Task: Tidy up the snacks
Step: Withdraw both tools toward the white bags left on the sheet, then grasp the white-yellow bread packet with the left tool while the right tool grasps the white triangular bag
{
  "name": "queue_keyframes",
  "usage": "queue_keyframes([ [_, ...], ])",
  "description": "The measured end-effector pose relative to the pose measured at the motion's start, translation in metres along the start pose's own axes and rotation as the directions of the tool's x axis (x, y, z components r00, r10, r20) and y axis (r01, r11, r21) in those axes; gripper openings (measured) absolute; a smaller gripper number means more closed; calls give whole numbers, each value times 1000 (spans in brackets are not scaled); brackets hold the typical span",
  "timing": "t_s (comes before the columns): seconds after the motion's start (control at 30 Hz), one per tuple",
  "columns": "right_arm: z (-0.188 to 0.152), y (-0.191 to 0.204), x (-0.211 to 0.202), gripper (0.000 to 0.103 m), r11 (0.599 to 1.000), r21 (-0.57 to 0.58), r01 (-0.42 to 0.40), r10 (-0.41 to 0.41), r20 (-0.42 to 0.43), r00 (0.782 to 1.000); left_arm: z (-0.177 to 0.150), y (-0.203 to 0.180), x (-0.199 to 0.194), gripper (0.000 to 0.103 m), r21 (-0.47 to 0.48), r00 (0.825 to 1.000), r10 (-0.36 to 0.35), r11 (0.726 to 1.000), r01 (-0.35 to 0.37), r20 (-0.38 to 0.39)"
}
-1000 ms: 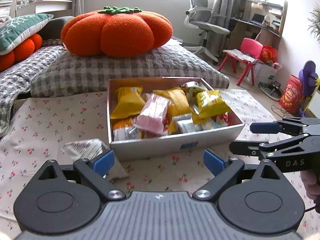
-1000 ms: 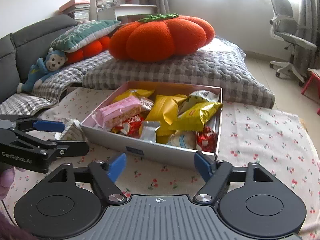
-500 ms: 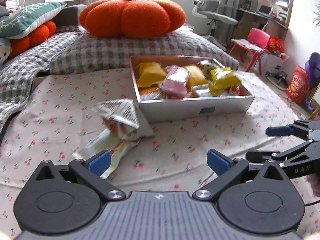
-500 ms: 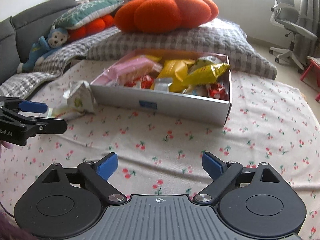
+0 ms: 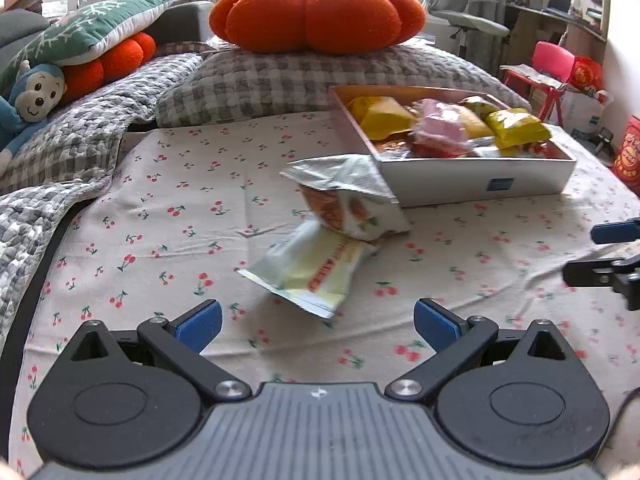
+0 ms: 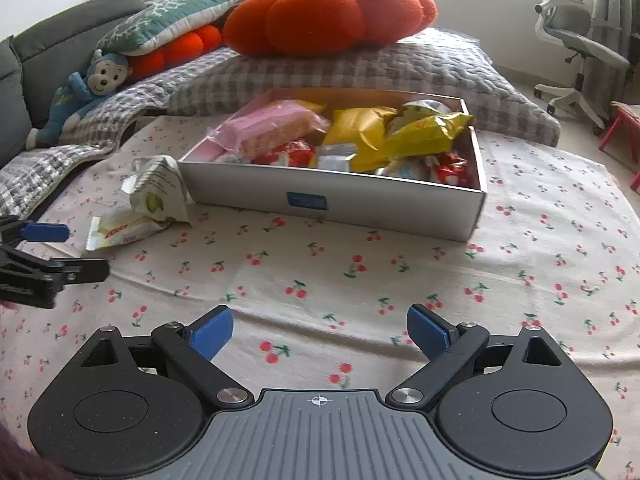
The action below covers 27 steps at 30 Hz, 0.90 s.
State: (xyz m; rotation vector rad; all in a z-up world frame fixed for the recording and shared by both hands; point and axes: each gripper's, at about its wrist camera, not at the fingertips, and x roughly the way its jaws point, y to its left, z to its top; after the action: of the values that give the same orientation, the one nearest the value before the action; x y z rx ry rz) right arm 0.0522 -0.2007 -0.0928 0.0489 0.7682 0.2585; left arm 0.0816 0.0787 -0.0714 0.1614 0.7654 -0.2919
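Cherry-print cloth (image 5: 168, 216): crinkled silver snack bag (image 5: 348, 196) leans on box (image 6: 360, 200); both tools (image 5: 318, 320) (image 6: 320, 330) open, empty.

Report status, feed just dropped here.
Left tongs and right tongs open, empty. Two snack packets outside box. Nothing blocking.

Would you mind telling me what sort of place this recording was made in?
Most likely a room in a home, a living room or bedroom: a pumpkin cushion on checked bedding, a monkey plush toy, and an office chair by the curtains.
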Motion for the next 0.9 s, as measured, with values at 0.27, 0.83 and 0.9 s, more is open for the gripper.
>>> queue_keyframes([
  [0.27,4,17,11,97,999,-31,-30,30,4,1000,8,12,17,100,16,999,-26,1000,25,26],
  [0.83,25,50,24,97,995,-55,-84,86,31,996,14,9,23,47,53,998,-53,997,53,-17],
  [0.9,27,55,29,97,995,-41,-88,89,30,996,13,11,20,46,52,999,-50,997,51,-23],
])
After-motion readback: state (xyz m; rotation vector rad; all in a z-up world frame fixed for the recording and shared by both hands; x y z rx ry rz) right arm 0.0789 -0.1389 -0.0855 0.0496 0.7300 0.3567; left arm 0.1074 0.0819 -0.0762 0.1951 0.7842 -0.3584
